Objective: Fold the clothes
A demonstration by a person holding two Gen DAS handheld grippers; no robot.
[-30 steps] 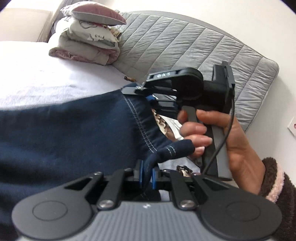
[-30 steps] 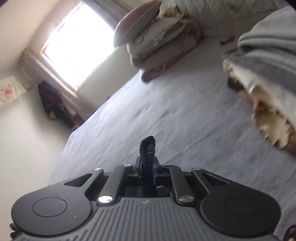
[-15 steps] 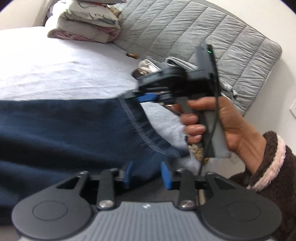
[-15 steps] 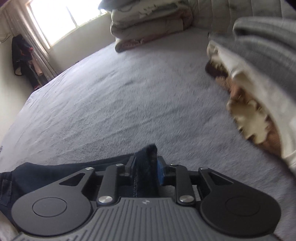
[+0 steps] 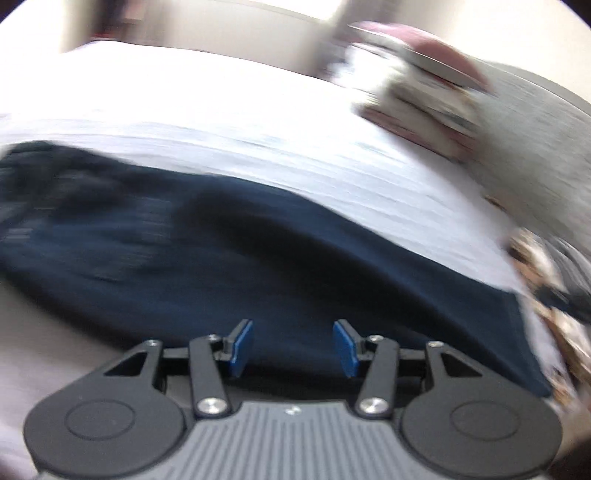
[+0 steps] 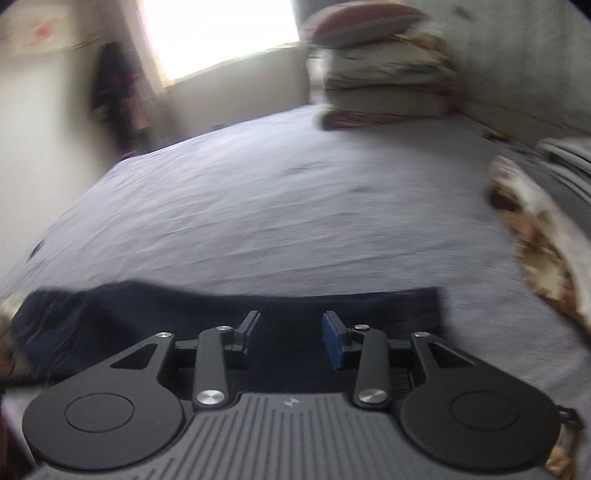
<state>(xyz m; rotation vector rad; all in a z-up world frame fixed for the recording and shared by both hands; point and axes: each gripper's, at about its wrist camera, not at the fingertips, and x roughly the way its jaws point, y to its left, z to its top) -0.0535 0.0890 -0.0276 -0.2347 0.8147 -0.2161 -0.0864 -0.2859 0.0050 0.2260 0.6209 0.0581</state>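
A dark navy garment point(image 5: 229, 258) lies spread flat on the pale bed sheet point(image 5: 258, 122). It also shows in the right wrist view point(image 6: 221, 306) as a flat dark strip. My left gripper point(image 5: 293, 349) is open and empty just above the garment's near edge. My right gripper point(image 6: 291, 338) is open and empty over the garment's near edge too. Both views are blurred by motion.
Stacked pillows and folded bedding point(image 6: 384, 66) sit at the head of the bed by the grey quilted headboard point(image 5: 535, 147). A pile of grey and patterned clothes point(image 6: 543, 229) lies to the right. A bright window point(image 6: 218, 33) is in the far wall.
Both grippers have let go of the navy garment and opened. The garment now lies flat on the bed. Both views have swung and are blurred.
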